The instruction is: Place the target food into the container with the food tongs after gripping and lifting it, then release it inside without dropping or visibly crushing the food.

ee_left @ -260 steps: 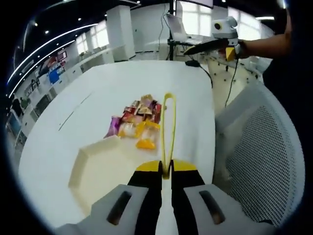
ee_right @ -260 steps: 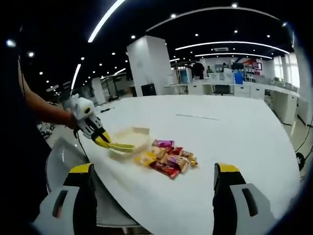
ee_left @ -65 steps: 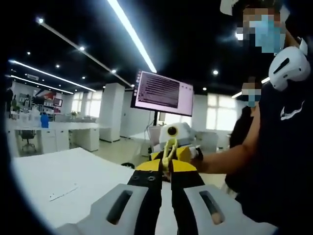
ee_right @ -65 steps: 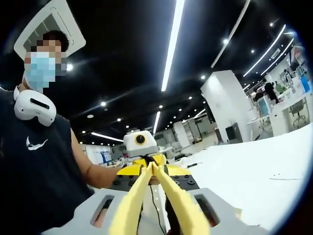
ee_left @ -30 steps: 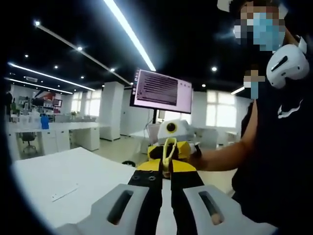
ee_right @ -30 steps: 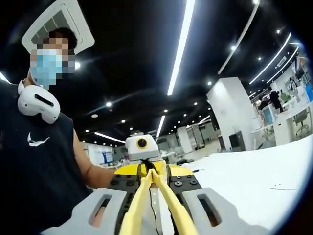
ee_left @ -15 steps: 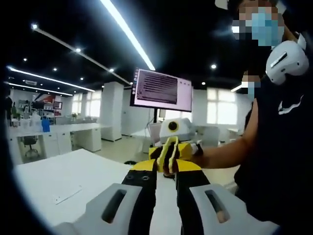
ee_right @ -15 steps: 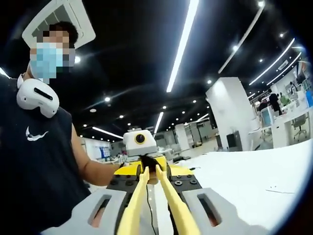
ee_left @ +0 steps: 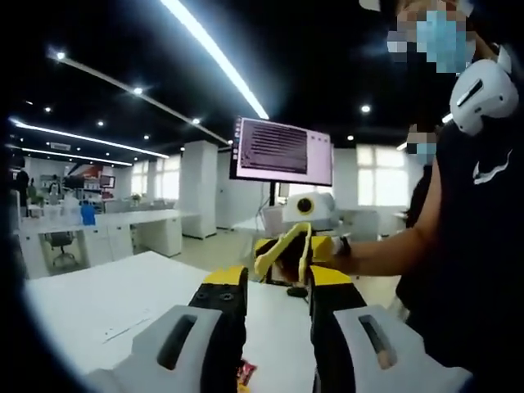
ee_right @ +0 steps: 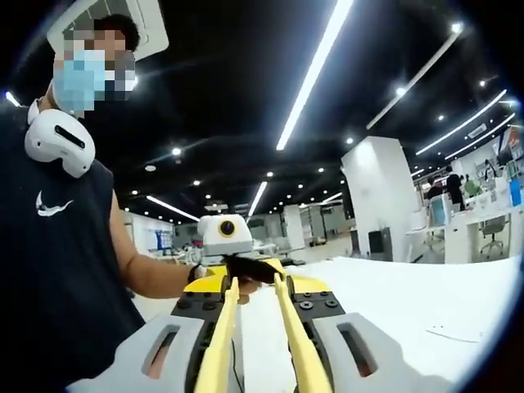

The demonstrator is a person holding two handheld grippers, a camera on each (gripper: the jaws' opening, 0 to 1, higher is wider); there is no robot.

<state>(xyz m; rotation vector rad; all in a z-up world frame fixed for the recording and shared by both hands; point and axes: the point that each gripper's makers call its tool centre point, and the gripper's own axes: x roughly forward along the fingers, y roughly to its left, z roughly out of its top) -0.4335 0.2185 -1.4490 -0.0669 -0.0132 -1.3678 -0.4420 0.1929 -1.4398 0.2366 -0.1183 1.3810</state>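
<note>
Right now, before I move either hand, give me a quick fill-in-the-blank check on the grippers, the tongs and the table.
The left gripper has its jaws ___. The yellow plastic food tongs are held between the jaws of the ___ gripper. The large table below is ___ in colour.
Missing words: open; right; white.

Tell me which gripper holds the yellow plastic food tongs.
The right gripper: the yellow plastic food tongs run between its jaws, while the left gripper stands open.
</note>
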